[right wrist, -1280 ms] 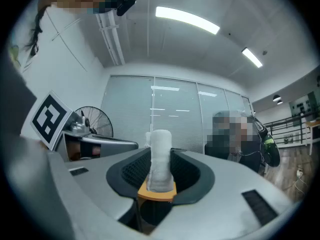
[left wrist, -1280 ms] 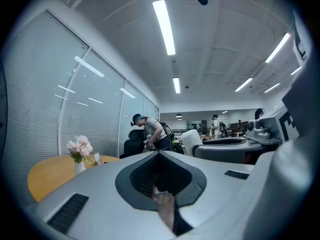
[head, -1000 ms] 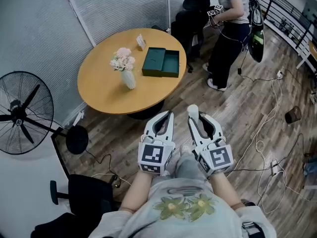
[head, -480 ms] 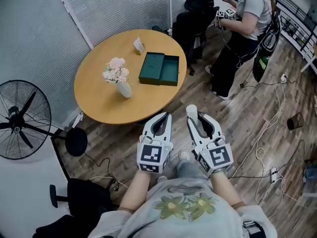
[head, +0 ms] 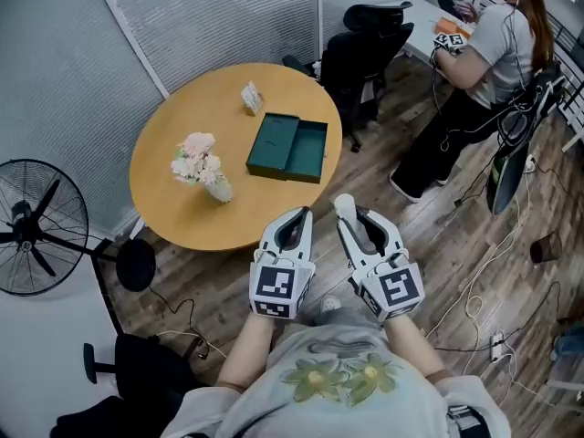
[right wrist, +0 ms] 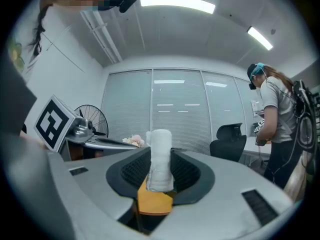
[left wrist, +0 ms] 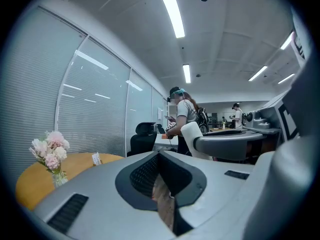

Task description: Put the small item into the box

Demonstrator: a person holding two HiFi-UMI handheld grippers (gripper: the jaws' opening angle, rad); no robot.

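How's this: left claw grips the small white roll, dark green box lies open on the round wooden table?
No: the right gripper view shows the right claw gripping the small white roll; the dark green box lies open on the round wooden table.

Ceiling light strips are lighting the room brightly and evenly, casting soft shadows. Fisheye lenses are bending and darkening the frame edges, and the nearest foreground is blurring.

Operator's rig and clothing, lower middle of the head view

I saw the left gripper and right gripper as pale grey shells with dark ribbed inner pads, each backed by a black-and-white marker cube; below them the person wore a light grey shirt printed with yellow-green flowers.
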